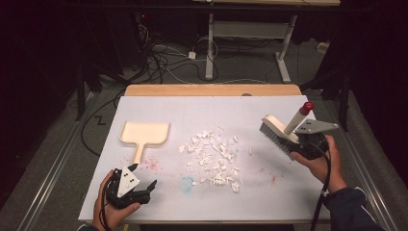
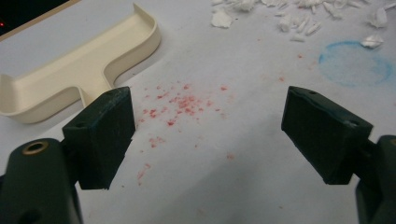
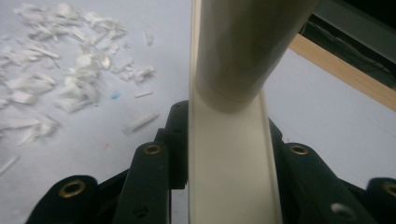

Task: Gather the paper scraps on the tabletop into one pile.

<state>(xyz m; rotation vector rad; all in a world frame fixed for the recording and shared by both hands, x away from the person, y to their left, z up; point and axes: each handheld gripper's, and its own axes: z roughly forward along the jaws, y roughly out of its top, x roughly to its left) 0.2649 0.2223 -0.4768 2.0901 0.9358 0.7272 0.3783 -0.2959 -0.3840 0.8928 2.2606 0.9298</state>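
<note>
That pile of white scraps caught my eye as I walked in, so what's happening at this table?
A person is set to sweep up. The right tool is shut on a cream brush, held lifted at the table's right side, bristles not on the scraps. The left tool is open and holds nothing, near the handle of the cream dustpan, which lies flat on the white table cover. The white scraps sit unswept in the middle.
</note>
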